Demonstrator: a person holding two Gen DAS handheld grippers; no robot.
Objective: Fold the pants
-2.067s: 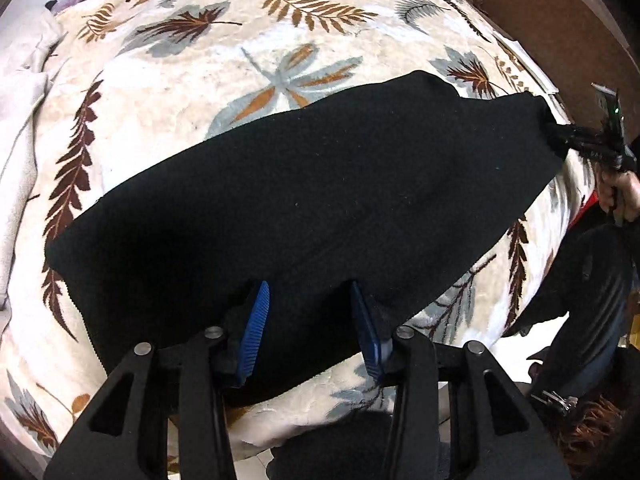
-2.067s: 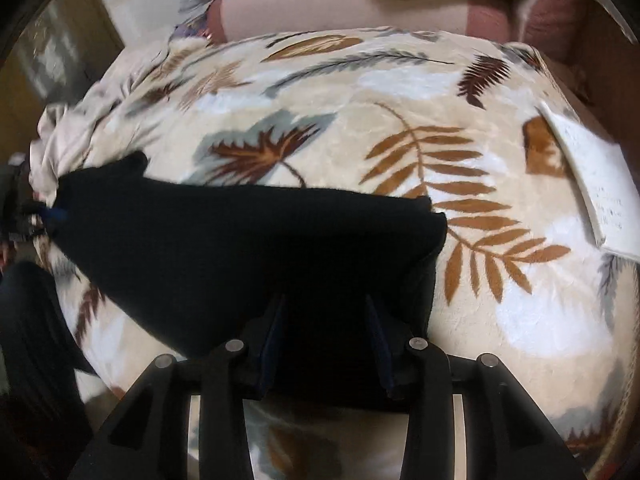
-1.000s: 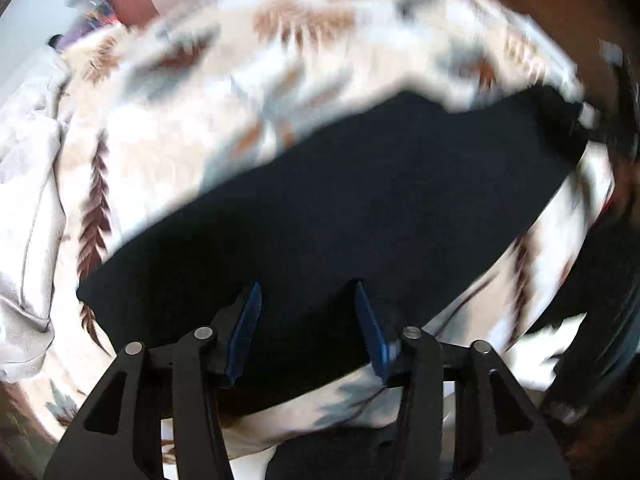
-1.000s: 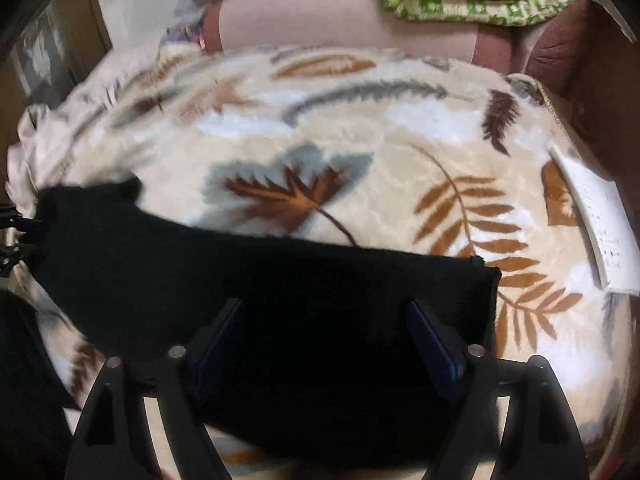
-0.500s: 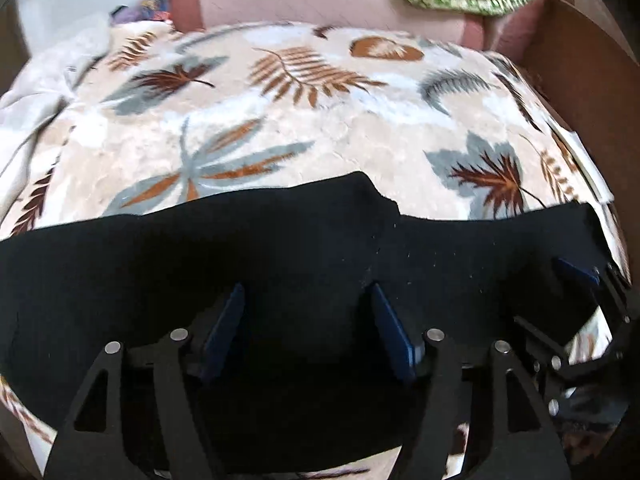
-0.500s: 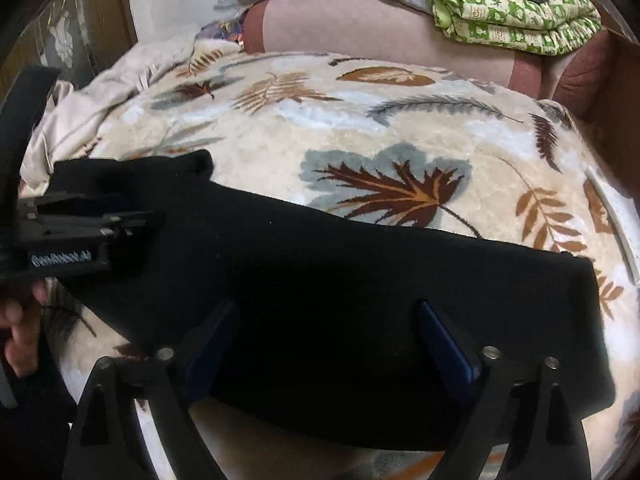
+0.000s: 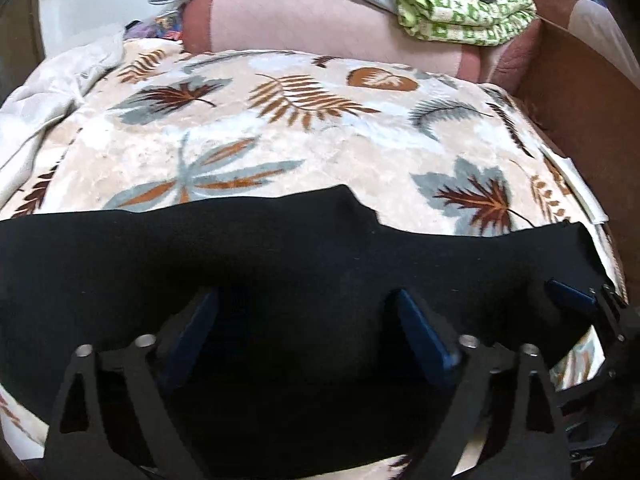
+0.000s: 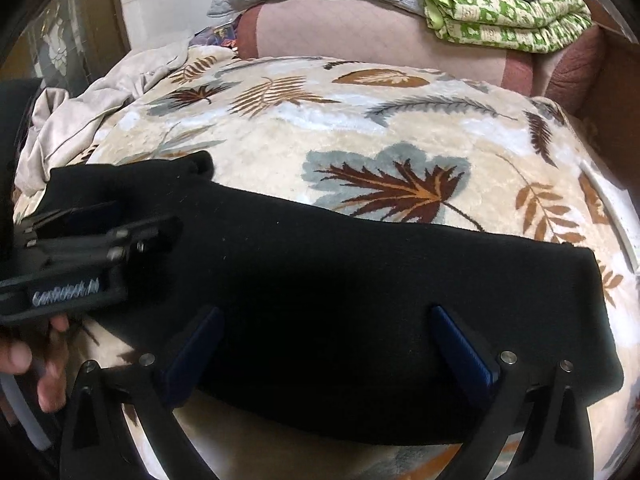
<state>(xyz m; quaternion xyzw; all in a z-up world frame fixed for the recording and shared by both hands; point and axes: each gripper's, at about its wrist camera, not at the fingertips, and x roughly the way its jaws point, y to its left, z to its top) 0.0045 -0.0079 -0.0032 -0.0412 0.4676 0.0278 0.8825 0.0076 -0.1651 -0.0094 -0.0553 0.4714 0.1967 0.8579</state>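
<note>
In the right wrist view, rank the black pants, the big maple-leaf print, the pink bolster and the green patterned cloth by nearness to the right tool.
1. Black pants, under the right tool.
2. Maple-leaf print, just beyond.
3. Pink bolster, at the bed's far end.
4. Green patterned cloth, upper right, atop it.

Blanket beyond pants bare; pillows block far edge.

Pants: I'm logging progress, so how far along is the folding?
Done: the pants lie flat as a long black band on the blanket. In hand: nothing; the left gripper and right gripper have just opened, releasing. Left: folding the band shorter.
</note>
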